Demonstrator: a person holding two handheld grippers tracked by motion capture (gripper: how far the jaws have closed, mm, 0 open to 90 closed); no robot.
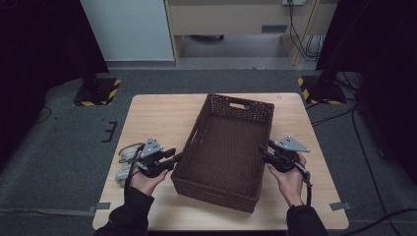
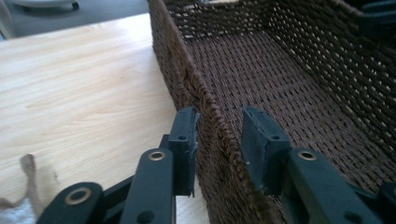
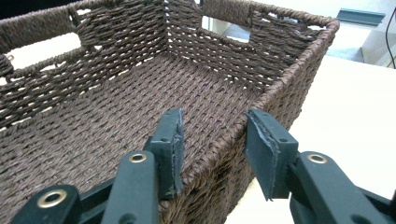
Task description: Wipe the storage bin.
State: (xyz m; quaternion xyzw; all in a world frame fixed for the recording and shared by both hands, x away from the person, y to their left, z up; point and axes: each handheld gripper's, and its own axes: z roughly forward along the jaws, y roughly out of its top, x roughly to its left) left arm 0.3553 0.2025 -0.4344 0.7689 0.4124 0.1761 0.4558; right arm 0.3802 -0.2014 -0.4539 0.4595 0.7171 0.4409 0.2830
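A dark brown woven basket (image 1: 240,104) stands empty in the middle of the wooden table (image 1: 157,115), its long sides running away from me. My left gripper (image 1: 178,158) straddles the rim of the basket's left wall (image 2: 168,60) near the front corner. One jaw is outside against the weave and the other is inside, apart from the rim, so this gripper (image 2: 219,135) is open. My right gripper (image 1: 263,150) straddles the right wall (image 3: 289,84) the same way. Here the gripper (image 3: 212,140) is open, with the rim between its pads.
A crumpled pale cloth (image 1: 127,162) lies on the table just left of my left hand, and its edge (image 2: 18,205) shows beside the left jaw. Bare tabletop lies on both sides of the basket. Two black stands with yellow stripes sit on the floor beyond the table.
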